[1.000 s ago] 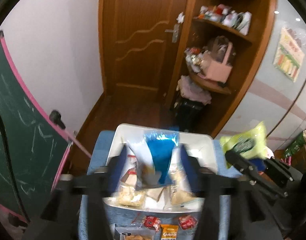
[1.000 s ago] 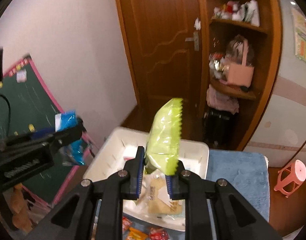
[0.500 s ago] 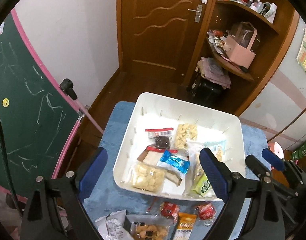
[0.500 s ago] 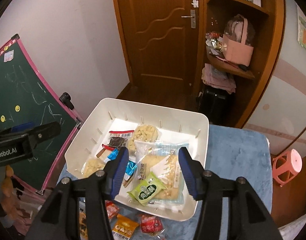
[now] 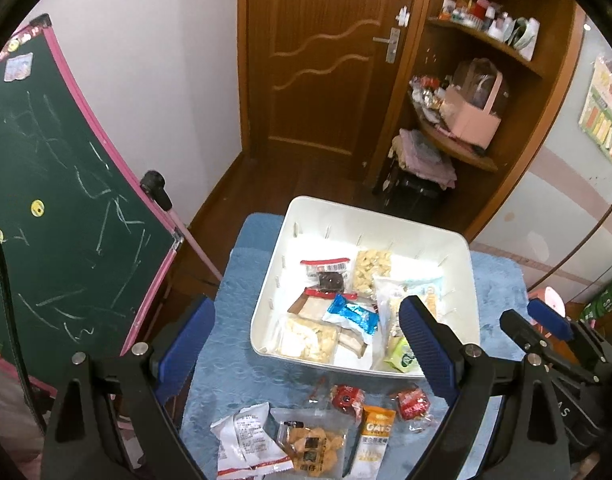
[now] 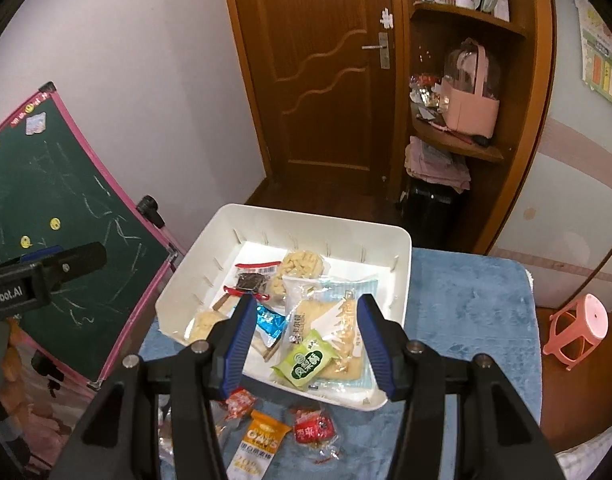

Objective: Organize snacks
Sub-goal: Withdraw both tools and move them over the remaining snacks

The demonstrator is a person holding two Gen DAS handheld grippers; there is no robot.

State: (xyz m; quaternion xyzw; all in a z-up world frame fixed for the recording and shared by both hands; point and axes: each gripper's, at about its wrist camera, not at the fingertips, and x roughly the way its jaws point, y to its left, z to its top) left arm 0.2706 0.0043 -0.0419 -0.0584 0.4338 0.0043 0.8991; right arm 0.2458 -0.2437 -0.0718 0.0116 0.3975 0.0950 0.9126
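Note:
A white tray [image 5: 458,280] [image 6: 402,264] sits on a blue cloth and holds several snack packets. Among them are a blue packet [image 5: 352,316] [image 6: 269,321] and a green packet [image 6: 308,360] [image 5: 402,356]. Loose snacks lie on the cloth in front of the tray: an orange OATS bar [image 5: 372,436] [image 6: 259,444], red candies [image 5: 414,402] [image 6: 314,428], and a clear biscuit bag [image 5: 312,446]. My left gripper [image 5: 306,344] is open and empty above the tray's front. My right gripper [image 6: 303,340] is open and empty over the tray.
A green chalkboard with a pink frame [image 5: 57,208] stands left of the table. A wooden door [image 5: 326,60] and shelves [image 5: 474,92] are behind. A pink stool [image 6: 578,328] is on the floor at the right. The blue cloth [image 6: 466,300] extends right of the tray.
A second ago each gripper held a packet, blue in the left, green in the right. Both opened and the packets now lie in the tray. Both grippers have drawn back.

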